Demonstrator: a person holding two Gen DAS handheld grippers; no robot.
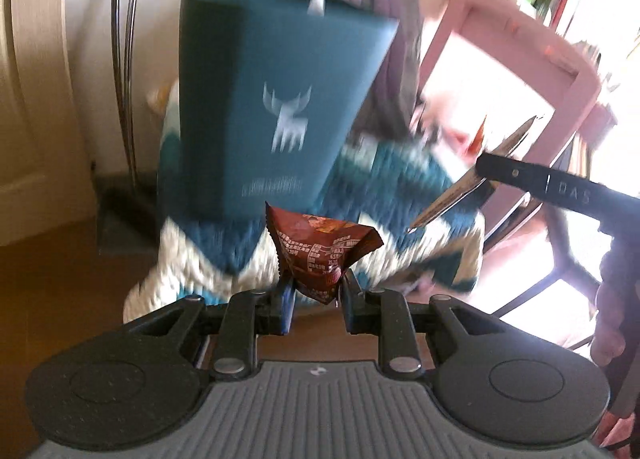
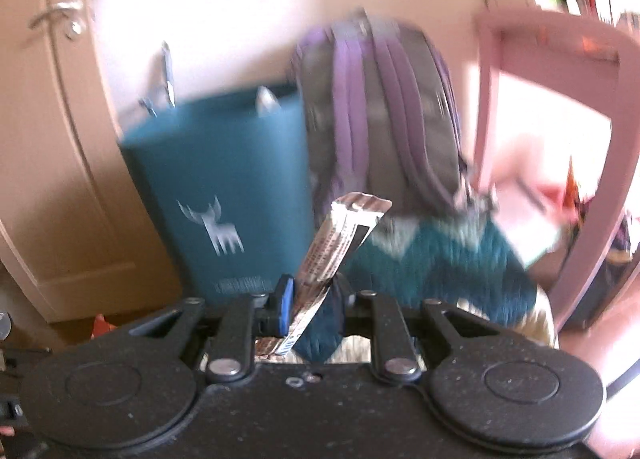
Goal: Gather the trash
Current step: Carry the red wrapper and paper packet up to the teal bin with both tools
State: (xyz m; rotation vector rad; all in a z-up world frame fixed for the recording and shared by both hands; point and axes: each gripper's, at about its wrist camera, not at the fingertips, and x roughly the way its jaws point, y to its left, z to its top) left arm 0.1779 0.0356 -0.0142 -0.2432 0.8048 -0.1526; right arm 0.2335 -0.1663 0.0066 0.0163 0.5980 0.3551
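Left gripper (image 1: pixel 316 291): jaws pinch a brown snack wrapper (image 1: pixel 320 255) by its lower end; the wrapper sticks up from between the pads, crumpled, with printed text on it.
Right gripper (image 2: pixel 312 299): jaws clamp a silver foil wrapper (image 2: pixel 340 243) near its lower part; the strip leans toward 1 o'clock, and its tail pokes out below the pads.
Right gripper in the left wrist view (image 1: pixel 520 175): enters from 3 o'clock, with the silver strip jutting past its tip at both ends.
Hand (image 1: pixel 608 319): fingers wrap the right gripper's handle at the 4 o'clock edge.
Teal paper bag (image 1: pixel 276 99): stands upright at 12 o'clock from the brown wrapper, with a white deer mark on its face.
Purple backpack (image 2: pixel 380 107): just beside the bag, at 3 o'clock from it.
Knitted blanket (image 2: pixel 440 259): teal and cream zigzag, under the backpack and bag.
Pink frame (image 2: pixel 560 71): at 3 o'clock from the backpack.
Sharpness: both views are blurred.
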